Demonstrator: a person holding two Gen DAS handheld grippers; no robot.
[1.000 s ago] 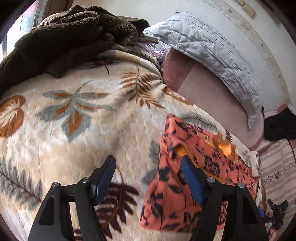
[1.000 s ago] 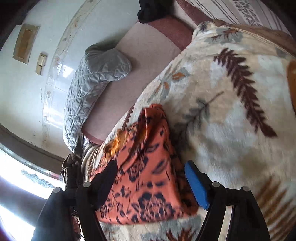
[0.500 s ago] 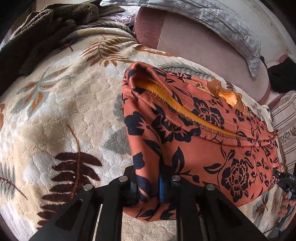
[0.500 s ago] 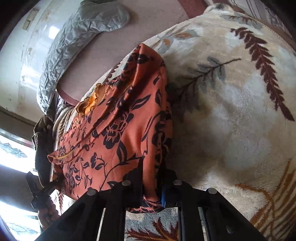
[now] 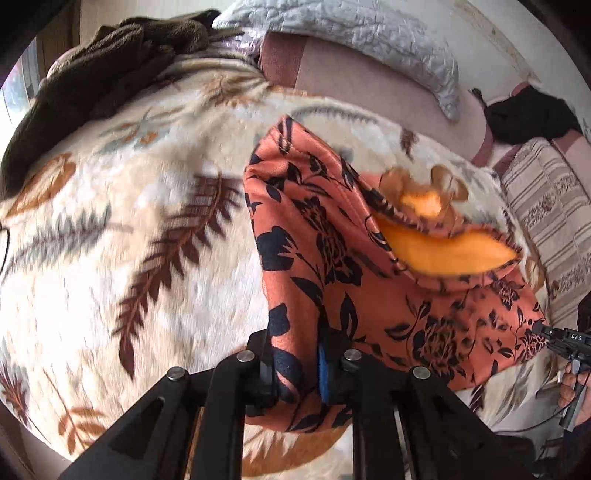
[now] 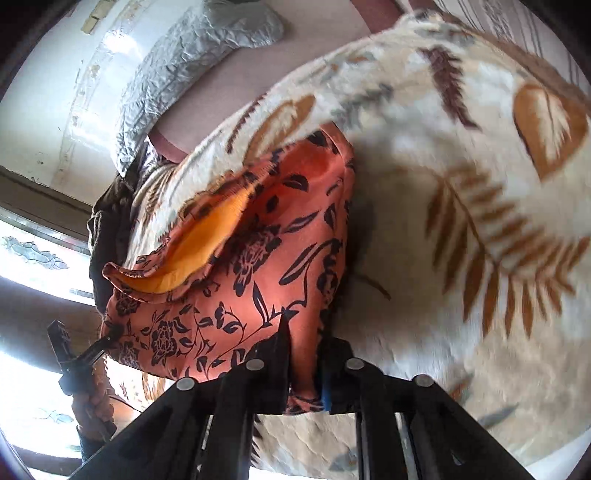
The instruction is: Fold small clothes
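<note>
An orange garment with a black flower print hangs lifted above a cream leaf-pattern blanket. Its plain orange inside shows at an opening. My left gripper is shut on the garment's near left corner. My right gripper is shut on the garment at its near right corner. Each gripper shows small in the other's view, the right one at the garment's right end and the left one at its left end. The blanket also fills the right wrist view.
A dark brown fleece heap lies at the blanket's far left. A grey quilted pillow lies along the wall on a pink sheet. A black item and a striped cloth lie at the right.
Both grippers went from open to shut on the garment's corners, then raised it off the blanket. The garment now hangs spread between them, its opening gaping.
</note>
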